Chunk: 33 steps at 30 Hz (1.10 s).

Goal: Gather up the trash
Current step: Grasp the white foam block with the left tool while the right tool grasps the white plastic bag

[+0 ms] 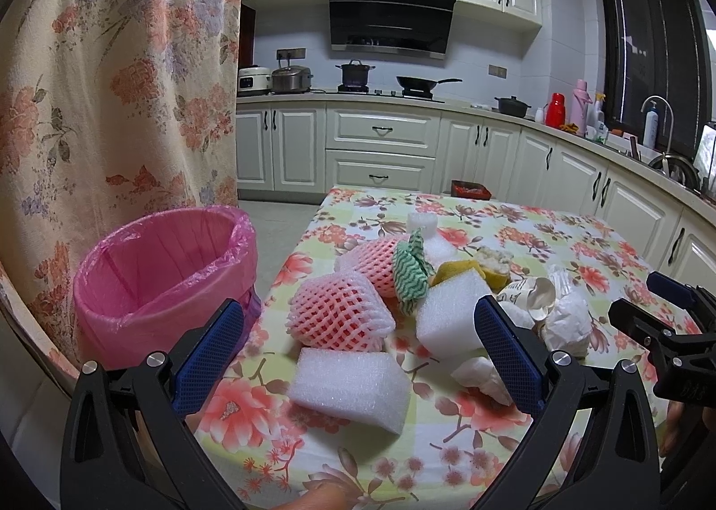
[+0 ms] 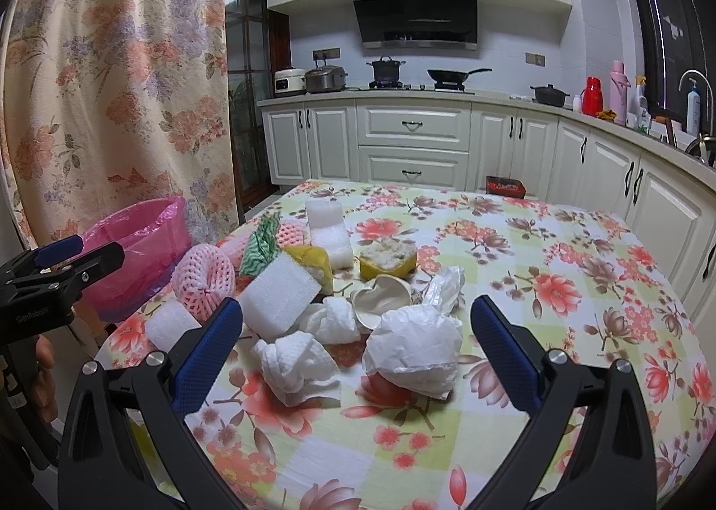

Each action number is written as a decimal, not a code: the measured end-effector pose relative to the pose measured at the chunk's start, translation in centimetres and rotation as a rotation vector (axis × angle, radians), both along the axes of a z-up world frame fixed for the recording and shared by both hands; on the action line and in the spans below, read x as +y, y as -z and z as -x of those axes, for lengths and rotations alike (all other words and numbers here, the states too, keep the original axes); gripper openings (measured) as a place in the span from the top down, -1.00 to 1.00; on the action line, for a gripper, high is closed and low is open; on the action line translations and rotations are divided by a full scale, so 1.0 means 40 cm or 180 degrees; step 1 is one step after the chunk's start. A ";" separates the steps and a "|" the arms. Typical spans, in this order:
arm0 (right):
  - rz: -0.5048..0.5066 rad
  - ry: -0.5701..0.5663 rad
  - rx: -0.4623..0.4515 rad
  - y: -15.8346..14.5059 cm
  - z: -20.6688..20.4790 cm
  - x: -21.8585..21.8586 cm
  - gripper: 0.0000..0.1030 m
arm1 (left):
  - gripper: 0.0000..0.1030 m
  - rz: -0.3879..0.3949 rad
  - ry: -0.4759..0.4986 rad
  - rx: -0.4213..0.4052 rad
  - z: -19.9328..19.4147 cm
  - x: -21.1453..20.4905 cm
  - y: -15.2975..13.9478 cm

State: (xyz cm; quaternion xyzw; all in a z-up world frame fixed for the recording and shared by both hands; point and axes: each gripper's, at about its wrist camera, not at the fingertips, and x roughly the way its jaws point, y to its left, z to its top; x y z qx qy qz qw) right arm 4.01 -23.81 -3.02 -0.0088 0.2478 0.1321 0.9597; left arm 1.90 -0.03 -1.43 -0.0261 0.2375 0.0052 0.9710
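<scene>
White foam block nearest, lying between the spread jaws of the left gripper, gripping nothing. Right gripper likewise spread wide and empty, over crumpled tissues. Further on: trash pile mid-table; pink-lined bin beside left table edge.

White foam blocks: 4, e.g.. Pink fruit nets: 3, e.g.. Crumpled paper wads: approx. 3, e.g.. Green-striped cloth: 1. Yellow peel pcs: 2, e.g.. Crushed cup: 1. Pink-lined bin: 1.
</scene>
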 end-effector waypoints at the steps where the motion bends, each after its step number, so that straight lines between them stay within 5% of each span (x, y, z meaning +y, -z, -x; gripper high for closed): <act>1: 0.0003 0.0005 0.0012 0.000 0.002 -0.001 -0.92 | -0.87 0.0006 0.0003 0.0015 0.000 0.001 0.003; 25: 0.0052 0.0191 0.0770 0.128 -0.174 -0.064 -0.91 | -0.87 0.0042 -0.0109 0.0852 -0.121 0.025 0.200; 27: 0.0073 0.0181 0.0814 0.134 -0.185 -0.060 -0.89 | -0.82 0.0102 -0.0087 0.0911 -0.131 0.029 0.211; 29: 0.0103 0.0158 0.0876 0.144 -0.198 -0.054 -0.83 | -0.54 0.0133 -0.0103 0.0971 -0.139 0.031 0.218; 33: 0.0157 0.0140 0.0967 0.160 -0.215 -0.047 -0.53 | -0.47 0.0190 -0.0049 0.0971 -0.143 0.029 0.213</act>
